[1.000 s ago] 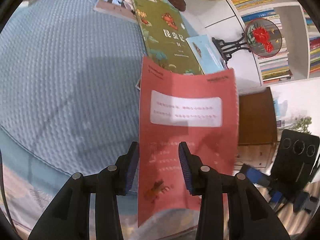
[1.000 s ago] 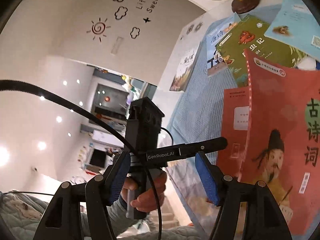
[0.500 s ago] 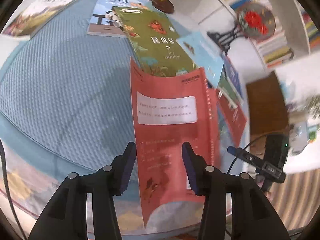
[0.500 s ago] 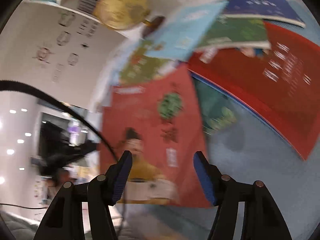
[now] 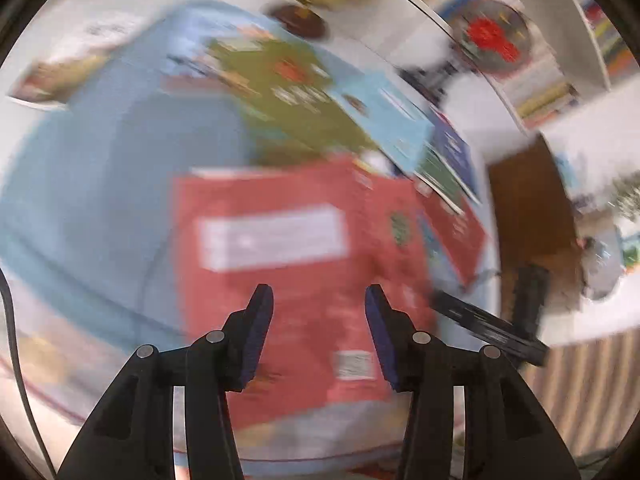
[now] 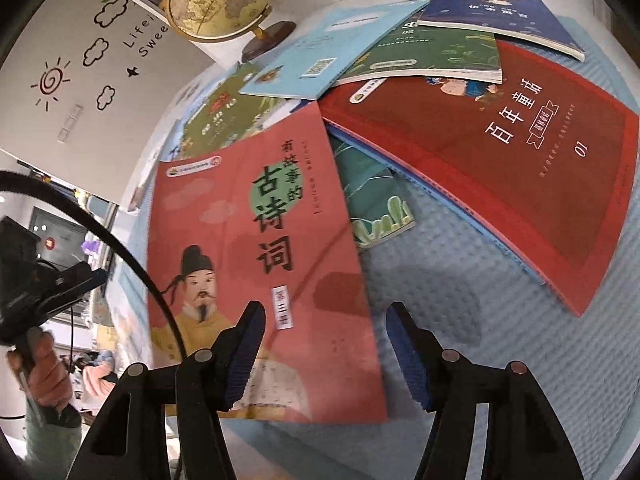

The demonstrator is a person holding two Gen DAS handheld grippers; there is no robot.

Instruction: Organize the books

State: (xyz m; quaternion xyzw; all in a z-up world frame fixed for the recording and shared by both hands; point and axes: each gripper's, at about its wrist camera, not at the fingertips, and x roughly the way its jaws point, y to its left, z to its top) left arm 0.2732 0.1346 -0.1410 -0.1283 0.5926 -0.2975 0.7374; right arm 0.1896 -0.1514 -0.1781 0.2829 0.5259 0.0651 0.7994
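A white wall (image 6: 80,92) bore black sun and cloud decals beside a yellowed globe (image 6: 218,0) on a dark wooden base. White shelving (image 5: 576,40) lined the far side, near a brown wooden cabinet (image 5: 528,216) and striped flooring (image 5: 580,380).

Blue quilted bed cover (image 6: 500,340) carries overlapping books: coral poetry book (image 6: 256,240), red book (image 6: 520,152), perhaps others beneath.

The left gripper (image 5: 319,330) is held open above the coral-red book (image 5: 304,264), nothing clamped; beyond that book, other books (image 5: 360,120) are fanned out.
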